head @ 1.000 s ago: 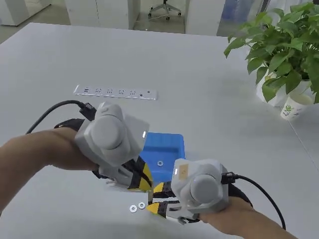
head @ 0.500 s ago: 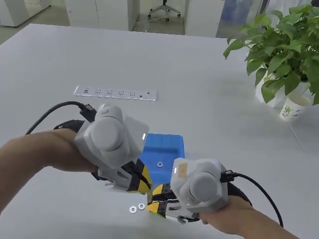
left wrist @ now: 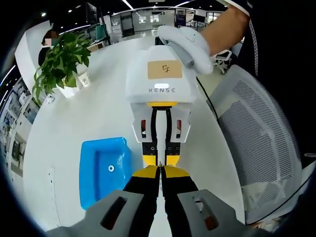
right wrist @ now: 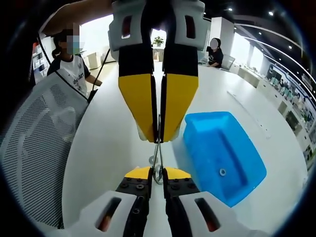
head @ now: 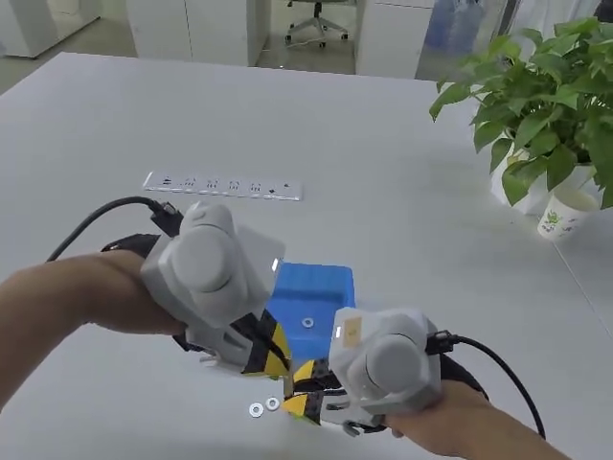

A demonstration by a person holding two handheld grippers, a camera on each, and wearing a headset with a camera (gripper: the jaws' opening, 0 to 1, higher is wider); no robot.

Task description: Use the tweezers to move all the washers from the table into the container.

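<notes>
Pinching thin metal tweezers [right wrist: 157,159] between both closed pairs of fingers, my left gripper [left wrist: 159,172] facing my right gripper [right wrist: 158,175]; blue plastic container [right wrist: 237,140] just beside the fingertips, one small metal washer [right wrist: 222,172] inside.

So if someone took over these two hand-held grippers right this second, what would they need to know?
Left gripper: shut on the thin metal tweezers.
Right gripper: looks shut on their other end.
Blue plastic container: on the white table, one small metal washer inside.
Left to do: two loose washers lie on the table by the right gripper.
</notes>
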